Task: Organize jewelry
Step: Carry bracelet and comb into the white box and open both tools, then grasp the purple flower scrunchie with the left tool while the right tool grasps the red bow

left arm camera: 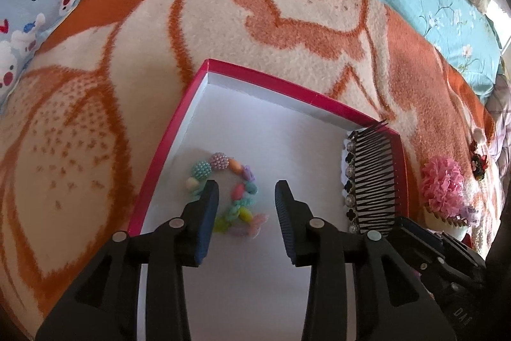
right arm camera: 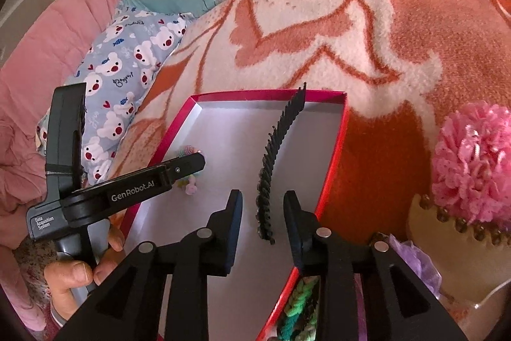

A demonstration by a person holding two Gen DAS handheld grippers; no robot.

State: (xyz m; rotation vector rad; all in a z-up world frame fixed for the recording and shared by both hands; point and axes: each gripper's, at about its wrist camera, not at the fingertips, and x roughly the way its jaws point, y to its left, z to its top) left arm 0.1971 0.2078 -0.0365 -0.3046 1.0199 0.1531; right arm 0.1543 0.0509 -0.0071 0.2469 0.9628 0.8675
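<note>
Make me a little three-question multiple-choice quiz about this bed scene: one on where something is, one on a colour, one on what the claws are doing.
1. Where does the pastel beaded bracelet lie?
A. on the blanket
B. inside the shallow white box with the pink-red rim
C. on the pillow

2. What colour are the teeth of the hair comb in the box?
A. black
B. gold
C. white

3. How is the left claw?
A. shut on the bracelet
B. shut on the comb
C. open, holding nothing

Answers: 1 B, the beads rest on the box's white floor. 2 A, dark teeth stand along the box's side. 3 C, its fingers stand apart above the bracelet; the right claw is likewise open around the comb.
</note>
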